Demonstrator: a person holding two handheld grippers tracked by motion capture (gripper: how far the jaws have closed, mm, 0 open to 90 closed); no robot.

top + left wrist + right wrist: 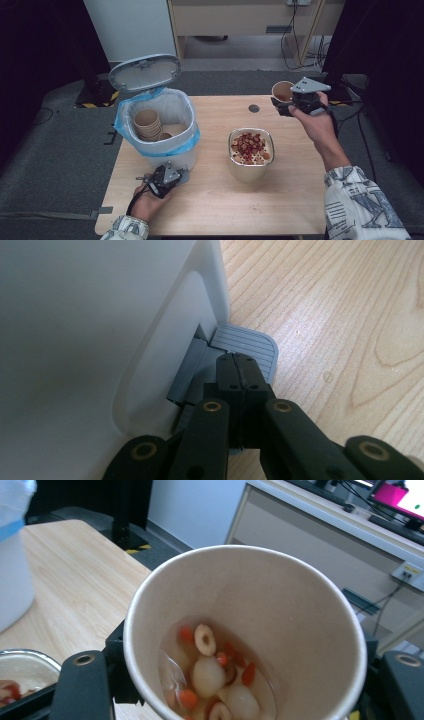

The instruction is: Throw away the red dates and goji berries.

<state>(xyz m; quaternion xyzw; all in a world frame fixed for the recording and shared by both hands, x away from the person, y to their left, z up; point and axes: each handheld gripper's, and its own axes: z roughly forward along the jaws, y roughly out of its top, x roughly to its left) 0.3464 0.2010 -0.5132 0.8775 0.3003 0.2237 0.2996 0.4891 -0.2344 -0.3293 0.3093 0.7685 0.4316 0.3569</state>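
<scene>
A white pedal bin [165, 145] with a blue liner stands at the table's left, its lid [145, 72] raised; stacked paper cups [147, 124] lie inside. My left gripper [167, 179] is shut, and its closed tips [239, 360] rest on the bin's grey pedal [250, 342]. My right gripper [287, 106] is shut on a paper cup [283, 91] above the table's far right corner. The paper cup [280, 610] is upright and holds liquid with red and white fruit pieces [210, 675]. A steel container [251, 167] of similar fruit stands mid-table.
The bin's white wall [90, 340] rises close on the left in the left gripper view. A small dark hole [254, 108] marks the table's far edge. Beyond the table stand a wooden desk [240, 20] and cables [300, 45] on the floor.
</scene>
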